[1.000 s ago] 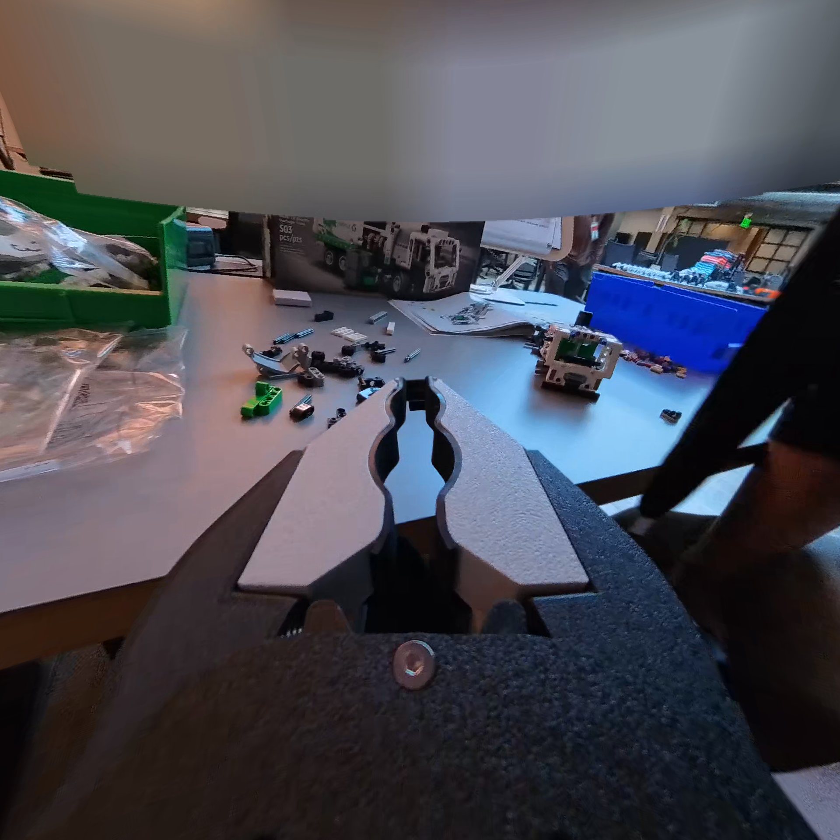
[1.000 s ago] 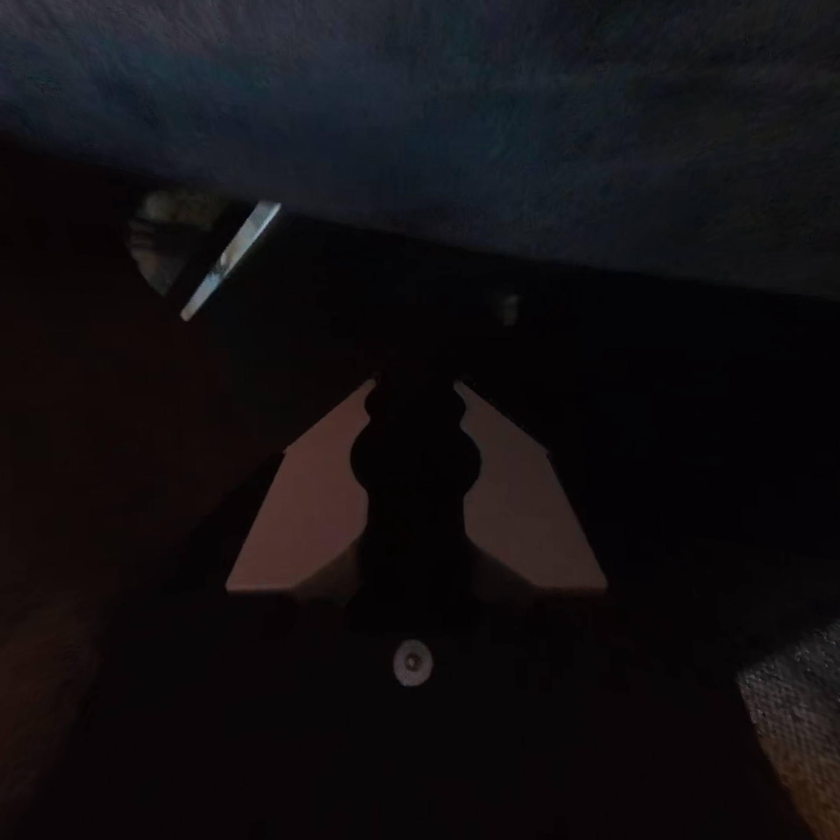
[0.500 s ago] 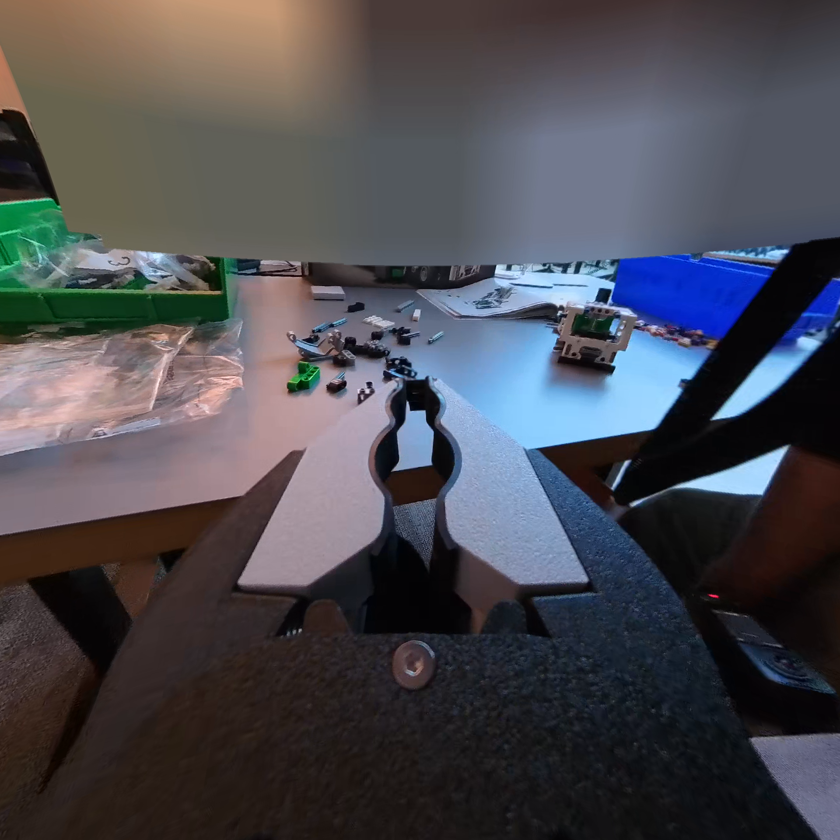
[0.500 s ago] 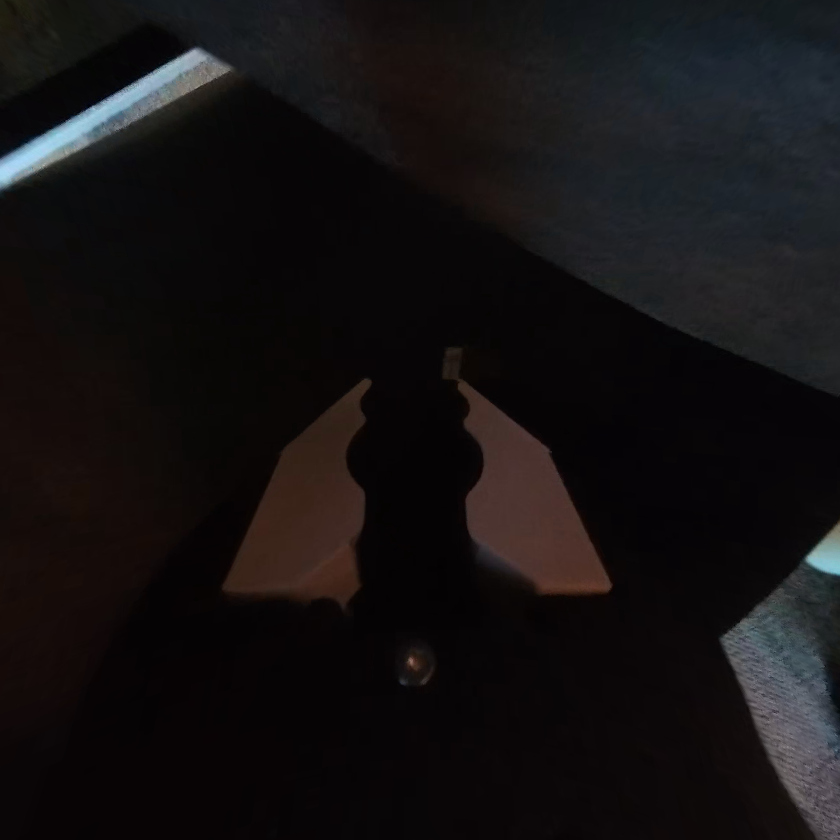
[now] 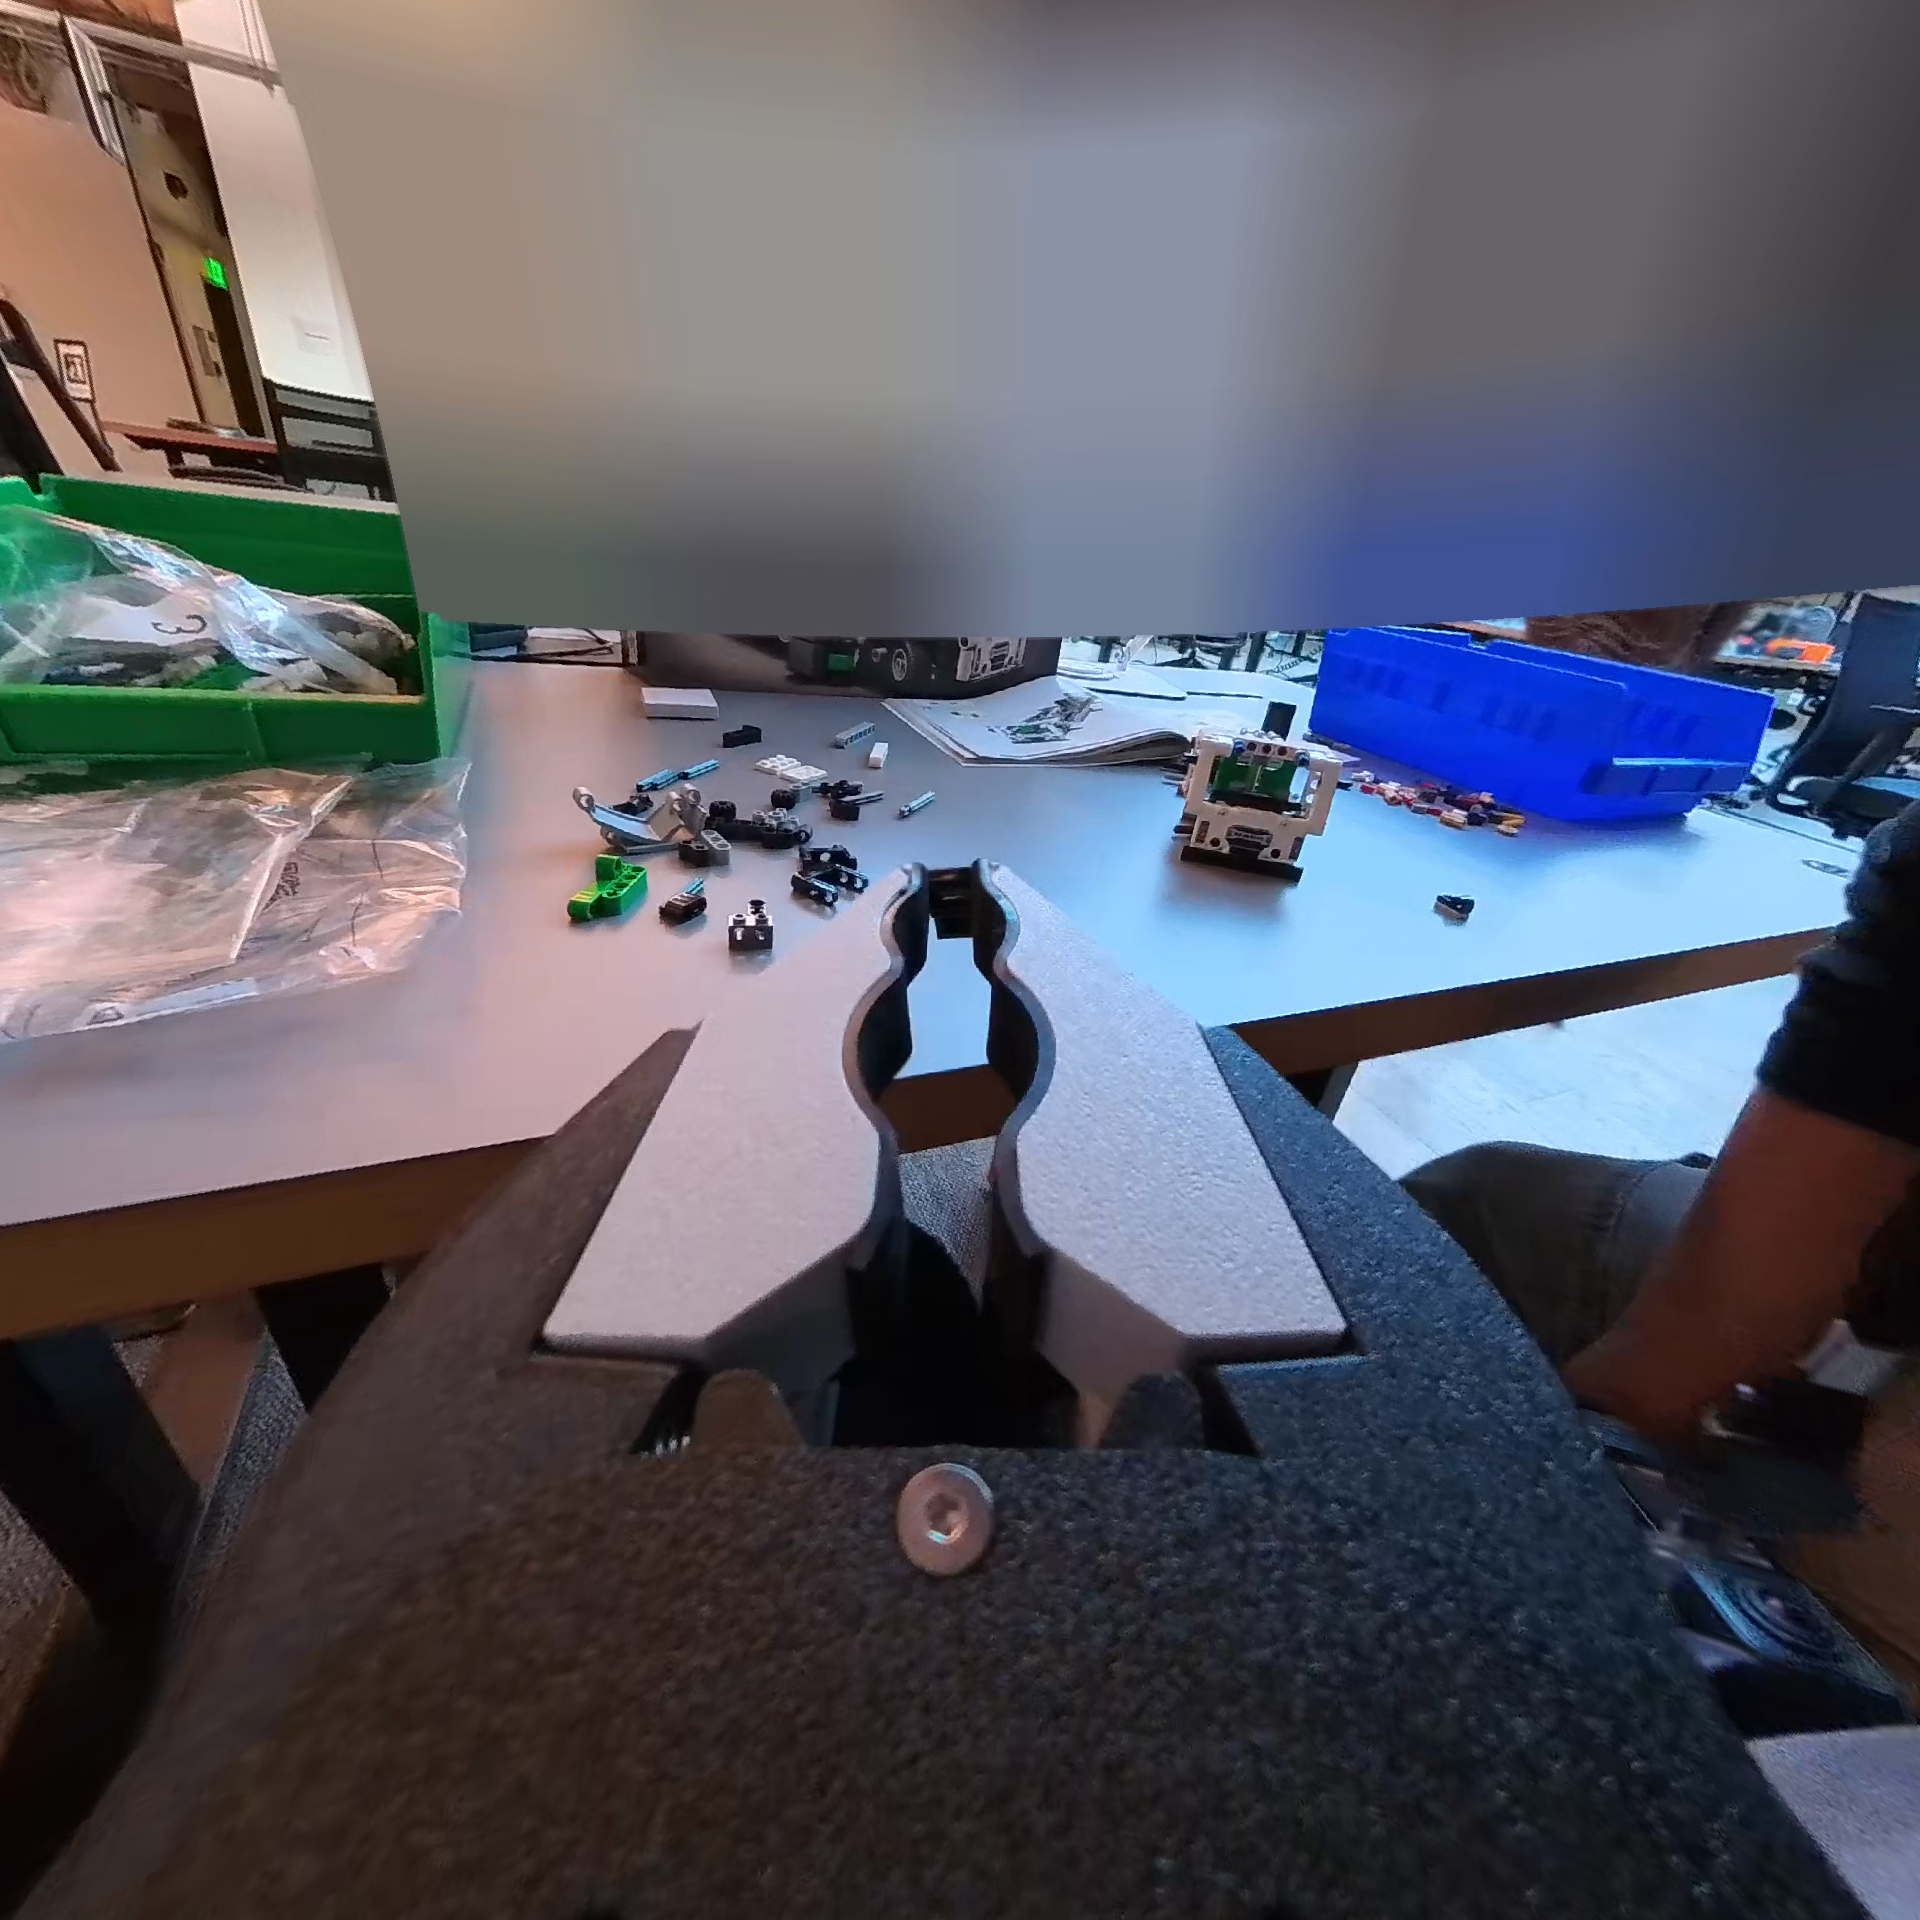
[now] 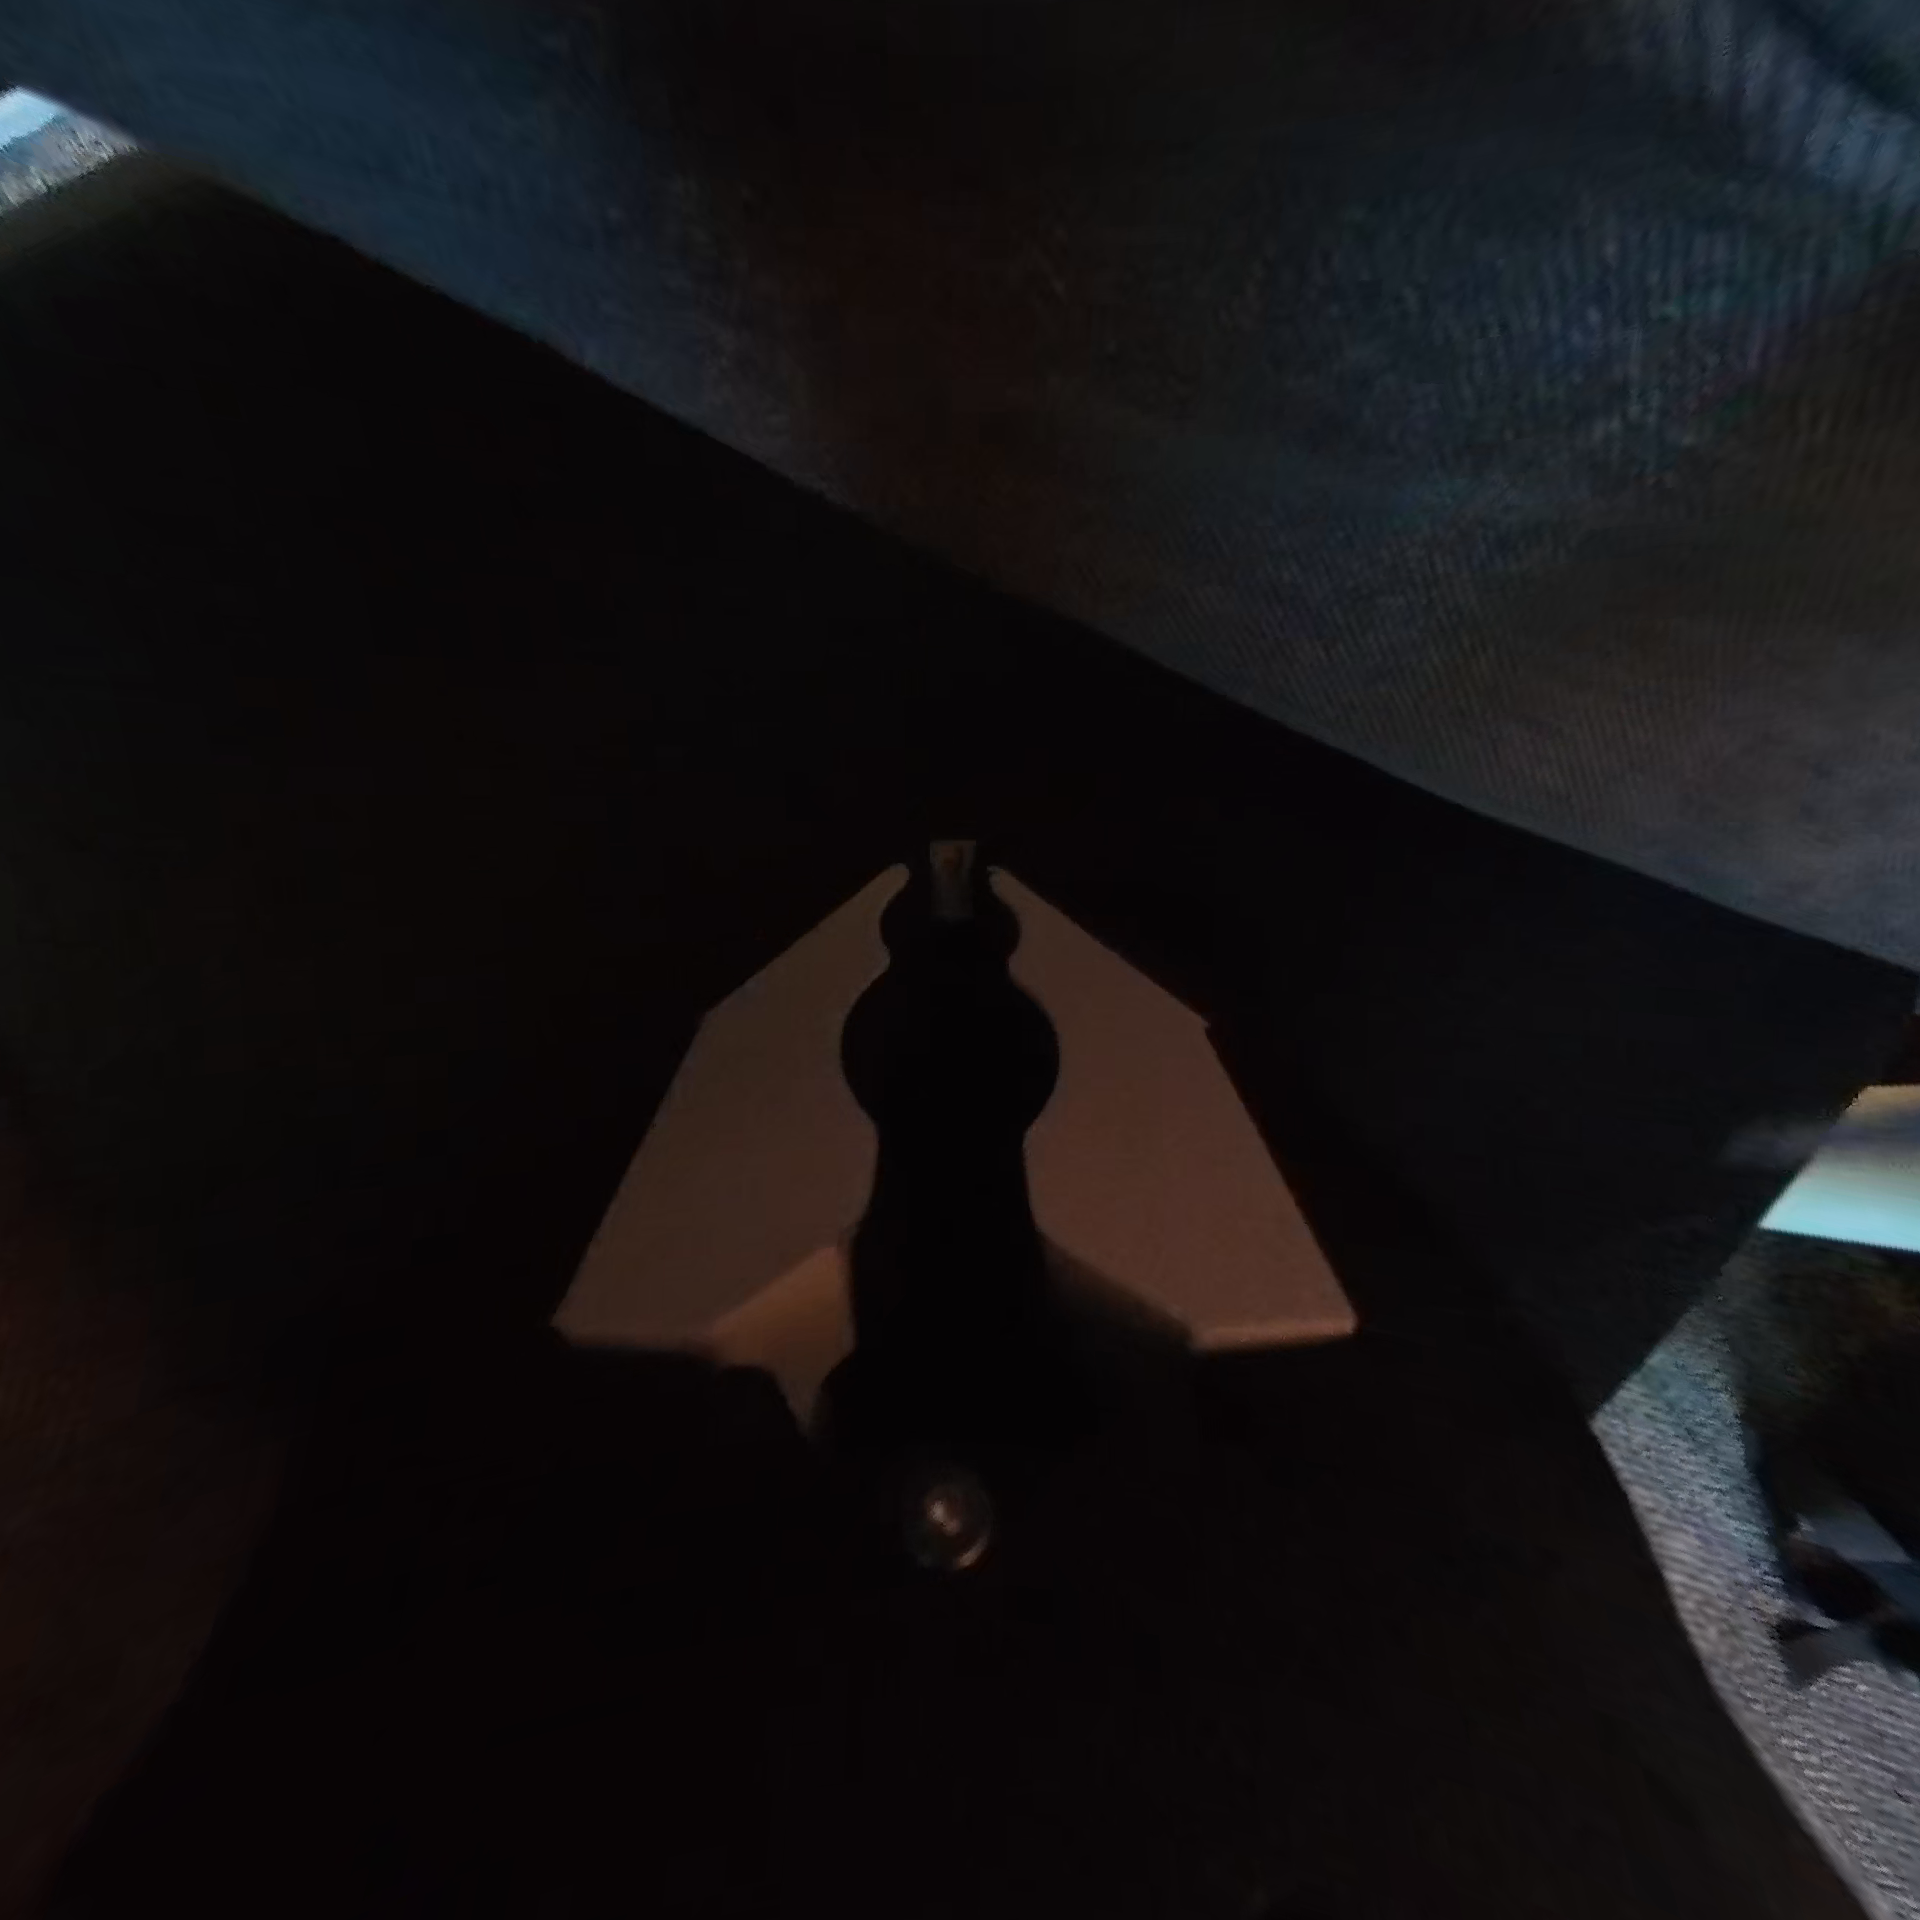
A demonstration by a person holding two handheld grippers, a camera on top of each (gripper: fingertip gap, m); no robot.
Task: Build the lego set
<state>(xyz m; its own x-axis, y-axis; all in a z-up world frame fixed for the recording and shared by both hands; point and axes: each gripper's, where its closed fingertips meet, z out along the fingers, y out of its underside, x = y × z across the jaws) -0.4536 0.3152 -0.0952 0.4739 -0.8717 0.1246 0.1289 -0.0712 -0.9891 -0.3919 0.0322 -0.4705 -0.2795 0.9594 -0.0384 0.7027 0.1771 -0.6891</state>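
Observation:
My left gripper (image 5: pixel 948 896) is held off the near edge of the grey table (image 5: pixel 1039 935), its jaws shut on a small black piece (image 5: pixel 948 891) at the tips. Beyond it lie loose lego pieces (image 5: pixel 727 821), among them a green beam (image 5: pixel 607 889). A white, black and green partial build (image 5: pixel 1252 802) stands to the right. My right gripper (image 6: pixel 951 883) is in deep shadow against dark cloth (image 6: pixel 1351 364). Its jaws are nearly together on a small pale piece (image 6: pixel 951 871).
A green bin (image 5: pixel 218 717) with bagged parts and a clear empty bag (image 5: pixel 197 894) sit at the left. An open instruction booklet (image 5: pixel 1029 729) and a dark box (image 5: pixel 842 657) are at the back, a blue bin (image 5: pixel 1538 717) at the right. A person's arm (image 5: pixel 1745 1247) reaches down at the right.
The left gripper has swung and risen a little, so more of the table top shows. The right gripper's jaws have narrowed, and a small pale piece now sits between its tips.

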